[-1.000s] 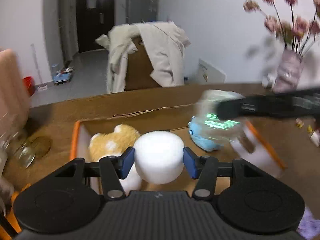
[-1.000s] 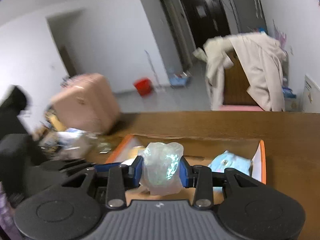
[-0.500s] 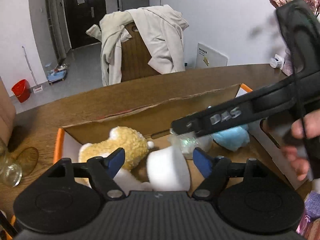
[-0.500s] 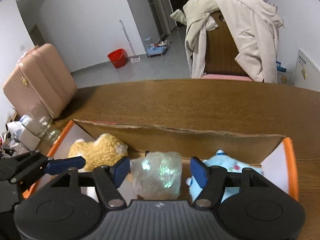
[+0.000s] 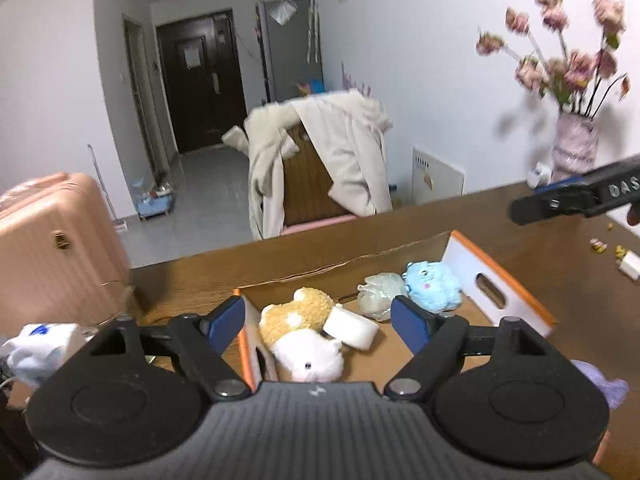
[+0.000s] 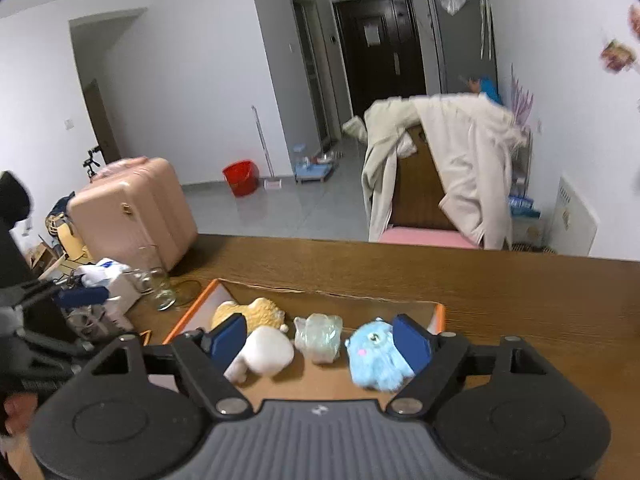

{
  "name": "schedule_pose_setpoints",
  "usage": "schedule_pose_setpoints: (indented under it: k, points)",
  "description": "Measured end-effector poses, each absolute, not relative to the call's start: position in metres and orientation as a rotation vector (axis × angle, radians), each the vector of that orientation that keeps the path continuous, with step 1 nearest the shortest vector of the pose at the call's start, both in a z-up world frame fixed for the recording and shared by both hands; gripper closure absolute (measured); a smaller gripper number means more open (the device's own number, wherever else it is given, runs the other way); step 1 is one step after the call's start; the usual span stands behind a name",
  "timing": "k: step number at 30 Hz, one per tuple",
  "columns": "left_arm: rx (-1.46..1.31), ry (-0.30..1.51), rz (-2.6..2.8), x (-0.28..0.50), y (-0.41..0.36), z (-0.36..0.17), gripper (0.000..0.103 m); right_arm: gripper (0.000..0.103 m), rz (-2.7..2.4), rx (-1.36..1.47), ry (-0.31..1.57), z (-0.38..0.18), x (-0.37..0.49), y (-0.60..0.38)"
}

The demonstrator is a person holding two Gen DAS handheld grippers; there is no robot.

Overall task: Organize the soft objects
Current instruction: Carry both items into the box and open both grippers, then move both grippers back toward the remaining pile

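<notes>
An orange-rimmed cardboard box (image 5: 516, 296) on the wooden table holds soft things: a tan plush (image 5: 296, 312), a white plush (image 5: 308, 360), a white foam cylinder (image 5: 352, 326), a clear crinkly bag (image 5: 378, 296) and a blue plush (image 5: 432, 286). My left gripper (image 5: 320, 322) is open and empty above the box's near left side. My right gripper (image 6: 320, 338) is open and empty above the box (image 6: 192, 312), over the foam cylinder (image 6: 264, 354), bag (image 6: 318, 336) and blue plush (image 6: 376, 358). The right gripper's tip also shows in the left wrist view (image 5: 576, 198).
A vase of pink flowers (image 5: 574, 148) stands at the table's far right. A glass jar (image 6: 160, 284) and white items (image 6: 104, 276) sit left of the box. A purple soft thing (image 5: 600, 382) lies at right. A chair with a coat (image 6: 440, 168) stands behind the table.
Both grippers opened, dropped the foam cylinder and the crinkly bag into the box, then rose and pulled back. The right gripper moved away to the right.
</notes>
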State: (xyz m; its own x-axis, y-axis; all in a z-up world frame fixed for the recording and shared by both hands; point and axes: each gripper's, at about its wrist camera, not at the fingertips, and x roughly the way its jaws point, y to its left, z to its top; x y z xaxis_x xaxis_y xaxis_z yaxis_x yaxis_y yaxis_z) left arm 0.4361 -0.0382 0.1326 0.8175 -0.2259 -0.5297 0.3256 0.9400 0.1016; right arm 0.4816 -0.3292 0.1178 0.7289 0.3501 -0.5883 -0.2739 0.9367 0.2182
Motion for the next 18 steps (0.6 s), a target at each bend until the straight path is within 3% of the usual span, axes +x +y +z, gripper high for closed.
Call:
schedule_pose_setpoints:
  k: [10,18]
  points:
    - [0.168,0.409,-0.267,0.313,-0.021,0.16,0.018,0.017,0.345,0.075,0.548,0.147,0.344,-0.343]
    - [0.114,0.302,-0.266,0.205,-0.004,0.115,0.008,0.014,0.327,0.1,0.418,0.114,0.226,-0.347]
